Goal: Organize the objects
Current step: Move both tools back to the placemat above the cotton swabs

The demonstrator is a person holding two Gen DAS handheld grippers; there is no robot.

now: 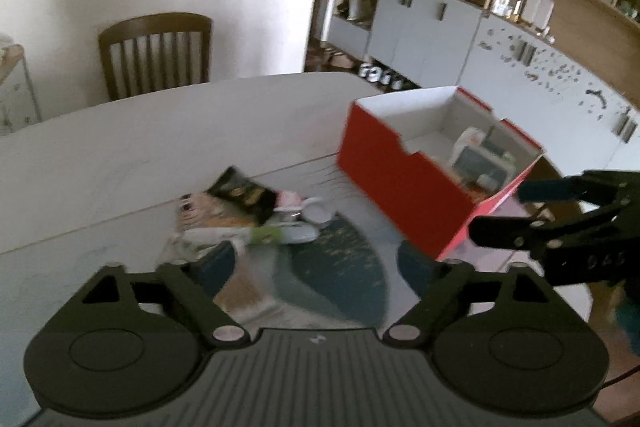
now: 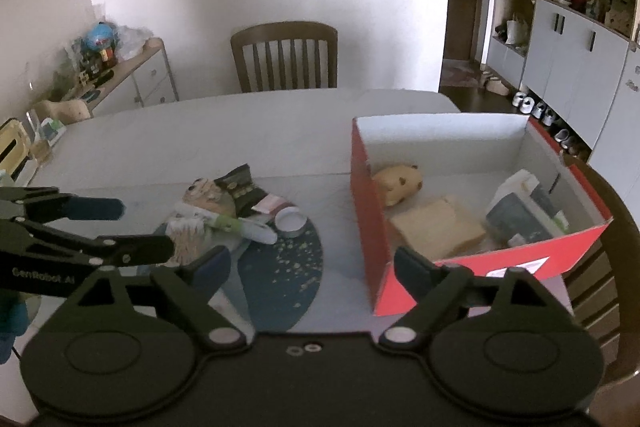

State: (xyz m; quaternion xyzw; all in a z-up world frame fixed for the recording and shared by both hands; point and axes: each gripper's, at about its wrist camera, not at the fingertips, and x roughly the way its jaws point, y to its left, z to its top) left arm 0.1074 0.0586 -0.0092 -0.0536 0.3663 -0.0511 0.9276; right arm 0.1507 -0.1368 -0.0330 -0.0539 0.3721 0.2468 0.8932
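A red box [image 2: 460, 263] with a white inside stands open on the right of the table; it also shows in the left wrist view [image 1: 400, 179]. In it lie a tan plush toy [image 2: 398, 183], a beige flat pad [image 2: 436, 227] and some packets [image 2: 524, 211]. A pile of loose items lies left of the box: a black packet [image 2: 240, 189], a white-green tube [image 2: 240, 225], a round lid [image 2: 290, 221], a pack of cotton swabs [image 2: 186, 239]. My left gripper [image 1: 312, 267] is open and empty above the pile [image 1: 248, 215]. My right gripper [image 2: 312, 263] is open and empty between pile and box.
A round dark blue mat [image 2: 280, 275] lies under the pile. A wooden chair [image 2: 286, 57] stands at the table's far side. A sideboard with clutter [image 2: 100, 75] is at the left, white cupboards [image 2: 576, 43] at the right. A second chair [image 2: 596, 279] is beside the box.
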